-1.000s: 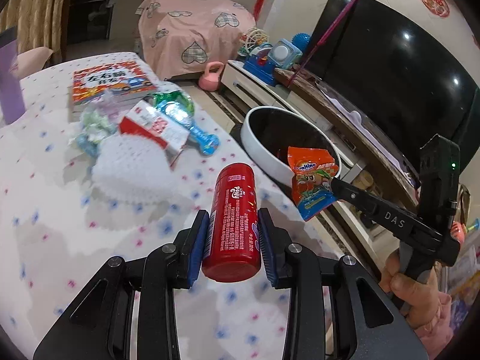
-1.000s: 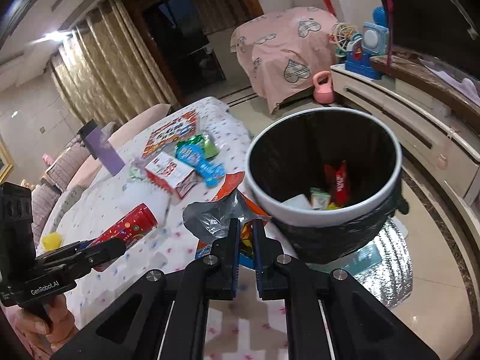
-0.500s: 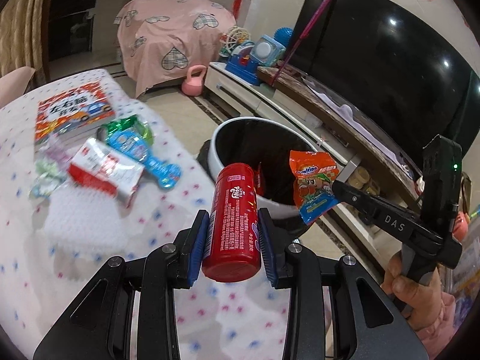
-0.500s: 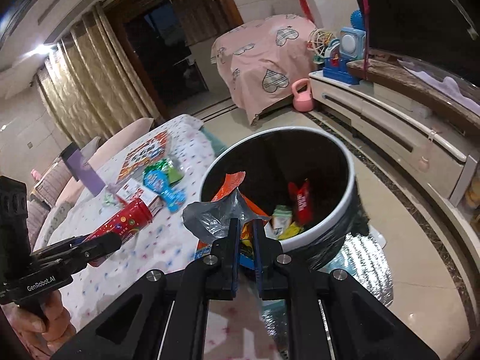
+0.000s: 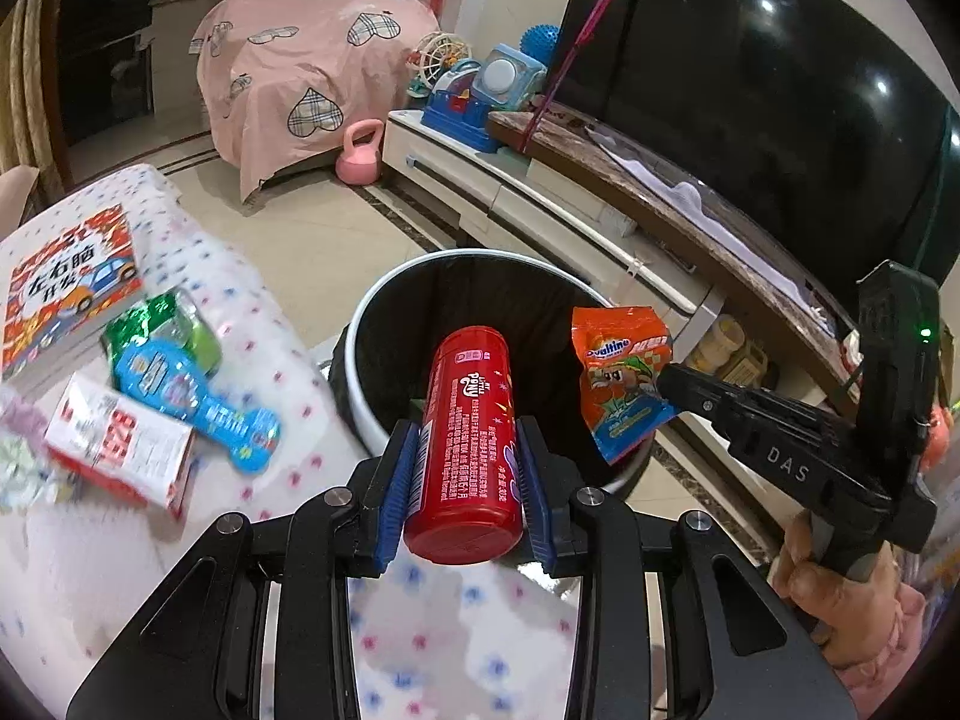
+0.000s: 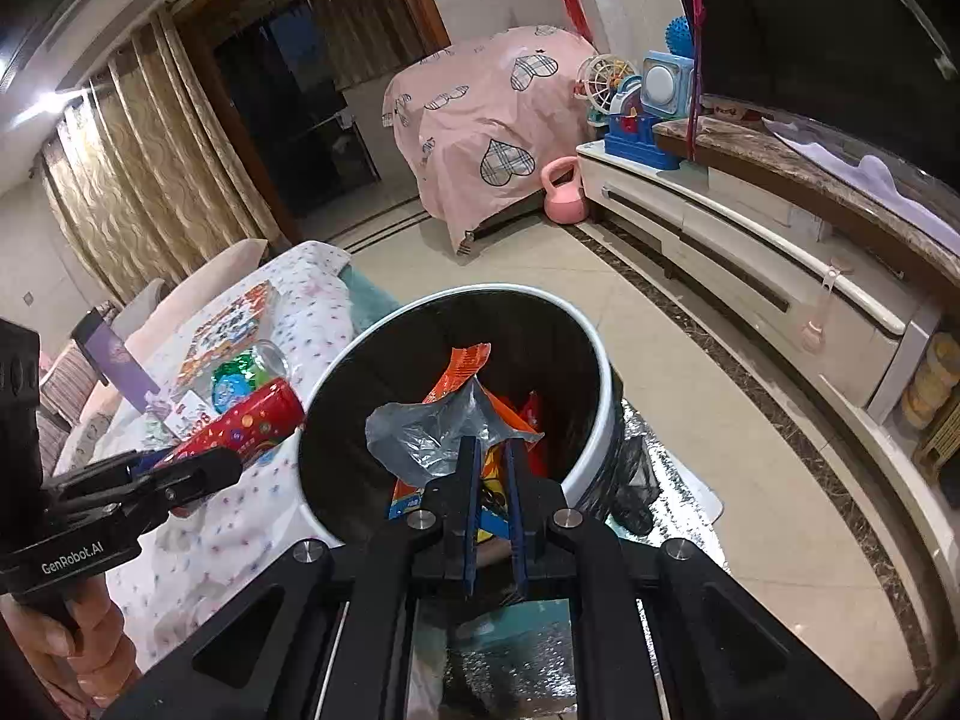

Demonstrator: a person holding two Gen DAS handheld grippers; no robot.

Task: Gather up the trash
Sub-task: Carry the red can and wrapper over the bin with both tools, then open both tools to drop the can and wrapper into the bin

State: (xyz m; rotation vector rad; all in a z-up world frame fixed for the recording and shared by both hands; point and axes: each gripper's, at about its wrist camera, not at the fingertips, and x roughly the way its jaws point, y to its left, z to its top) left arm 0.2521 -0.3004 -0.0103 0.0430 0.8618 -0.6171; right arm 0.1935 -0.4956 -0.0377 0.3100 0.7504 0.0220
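Observation:
My left gripper (image 5: 465, 441) is shut on a red cylindrical can (image 5: 465, 450), held over the near rim of the white-rimmed black trash bin (image 5: 384, 312). The can also shows in the right wrist view (image 6: 240, 426). My right gripper (image 6: 495, 450) is shut on an orange Ovaltine snack wrapper (image 6: 456, 414), held over the open bin (image 6: 606, 420). In the left wrist view the wrapper (image 5: 621, 378) hangs from the right gripper (image 5: 669, 375) above the bin's right side. Some trash lies inside the bin.
On the dotted tablecloth (image 5: 270, 360) lie a red-white box (image 5: 117, 441), a blue toy package (image 5: 192, 399), a green wrapper (image 5: 159, 324) and a picture book (image 5: 66, 276). A TV cabinet (image 5: 540, 198) stands behind the bin, with a pink kettlebell (image 5: 360, 153) on the floor.
Both grippers have moved from over the table towards the bin. The can and the wrapper now hang over the bin's opening. Both grips are unchanged.

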